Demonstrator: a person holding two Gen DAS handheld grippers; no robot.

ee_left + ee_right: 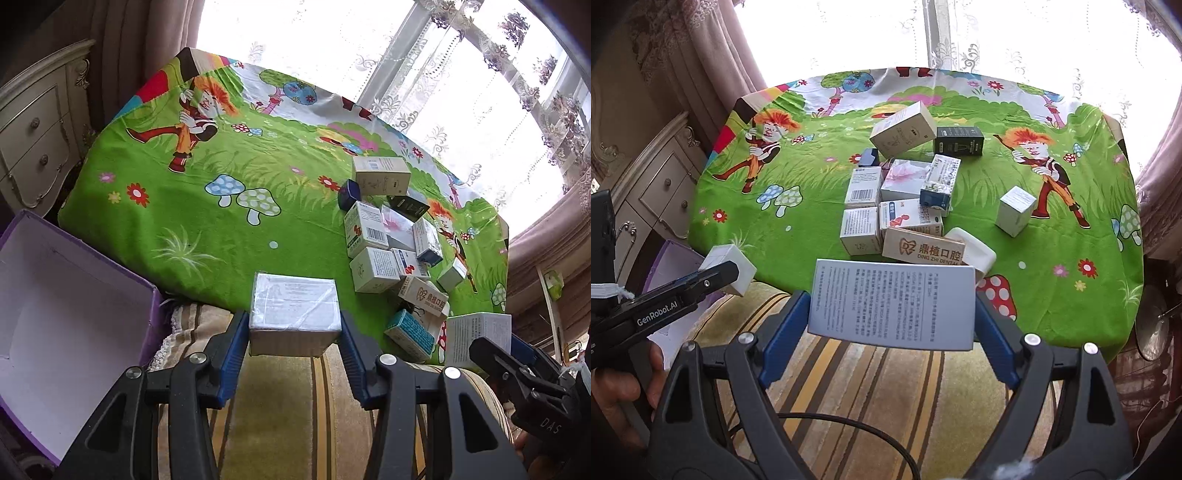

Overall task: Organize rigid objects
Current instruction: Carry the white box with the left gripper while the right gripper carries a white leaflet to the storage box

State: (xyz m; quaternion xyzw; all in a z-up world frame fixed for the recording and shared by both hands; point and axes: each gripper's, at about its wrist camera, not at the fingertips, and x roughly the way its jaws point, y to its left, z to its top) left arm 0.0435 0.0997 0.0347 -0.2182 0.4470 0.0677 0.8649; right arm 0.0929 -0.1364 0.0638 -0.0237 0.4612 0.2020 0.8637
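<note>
My left gripper (294,332) is shut on a small white wrapped box (294,314), held in the air above the striped rug near the table's front edge. My right gripper (892,314) is shut on a wide pale box with printed text (893,304), also lifted off the table. In the right wrist view the left gripper (727,273) and its white box (733,267) show at the left. In the left wrist view the right gripper's box (476,339) shows at the lower right. Several small cartons (905,192) lie in a pile on the green cartoon tablecloth (221,221).
An open purple box with a white inside (62,314) stands at the left, below the table's edge. A cream cabinet (33,140) is at the far left. A lone white cube box (1015,210) sits right of the pile. Curtains and a bright window lie behind. A hand (617,387) holds the left tool.
</note>
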